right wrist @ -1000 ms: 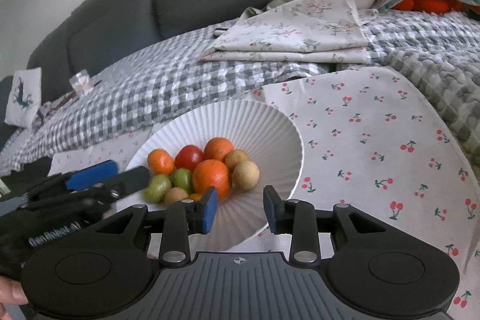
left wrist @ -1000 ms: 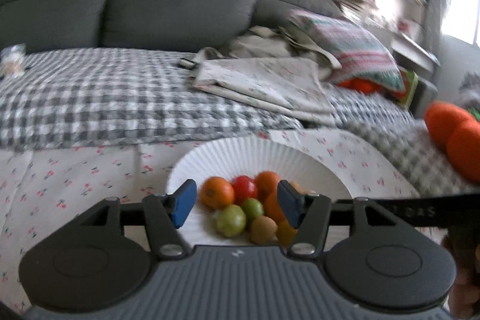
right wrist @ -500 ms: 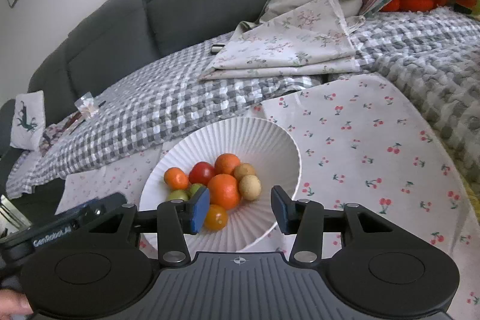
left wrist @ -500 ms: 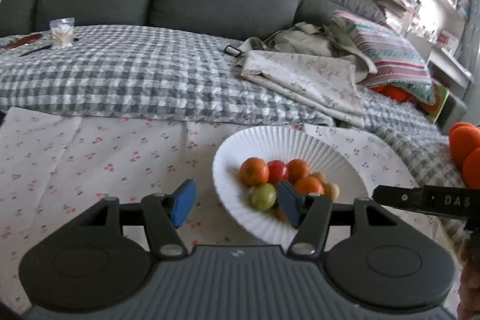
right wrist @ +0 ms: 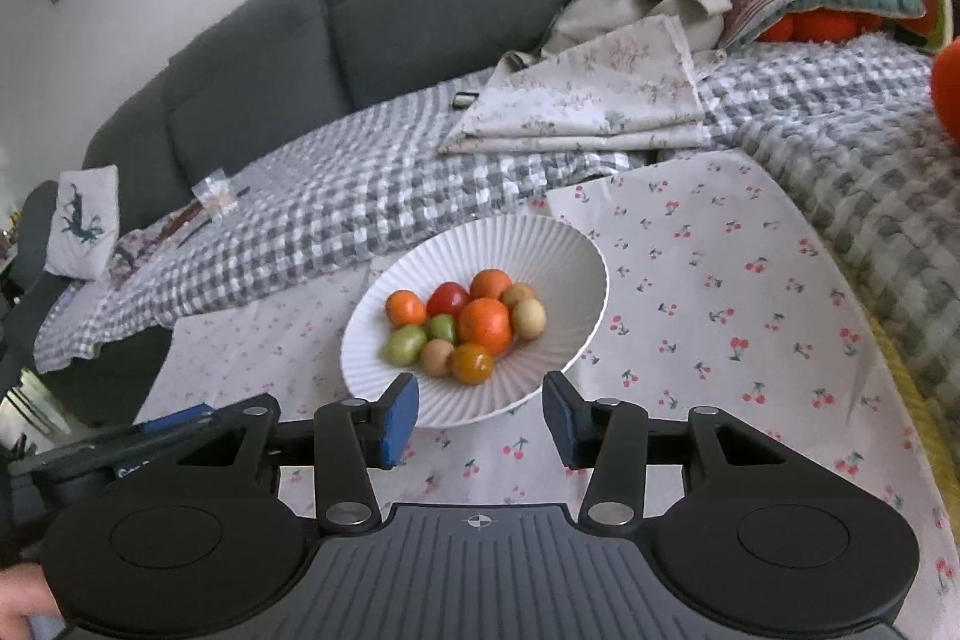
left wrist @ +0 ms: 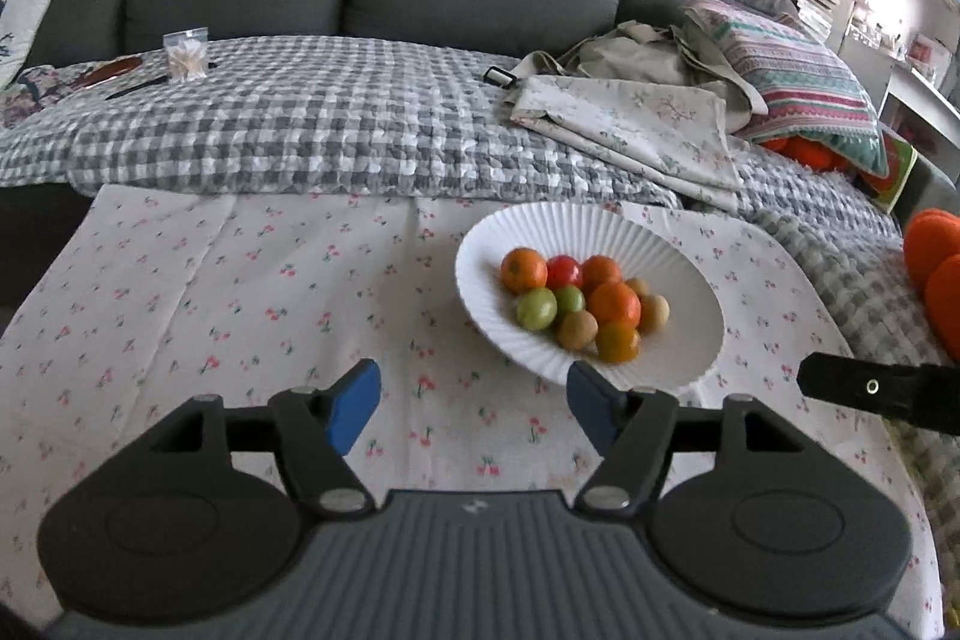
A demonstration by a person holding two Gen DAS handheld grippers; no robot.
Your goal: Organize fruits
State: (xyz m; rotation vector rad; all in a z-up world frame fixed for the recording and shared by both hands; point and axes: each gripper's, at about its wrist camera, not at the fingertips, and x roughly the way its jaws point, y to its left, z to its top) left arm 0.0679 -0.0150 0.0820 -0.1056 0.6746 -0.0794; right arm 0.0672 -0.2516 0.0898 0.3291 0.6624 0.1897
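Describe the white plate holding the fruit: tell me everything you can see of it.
The white plate is round and shallow, with fine ridges fanning out from its middle to its rim; it looks like ceramic or stiff paper, and which cannot be told. It sits upright on the cherry-print cloth, just in front of the grey checked blanket. A small heap of fruit lies in its hollow: orange, red, green and tan pieces. Neither gripper touches it; both hang short of its near rim with jaws open.

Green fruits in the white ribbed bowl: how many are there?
2, side by side at the pile's left: the larger yellowish-green fruit in front, the smaller bright green fruit behind it. More may be hidden underneath.
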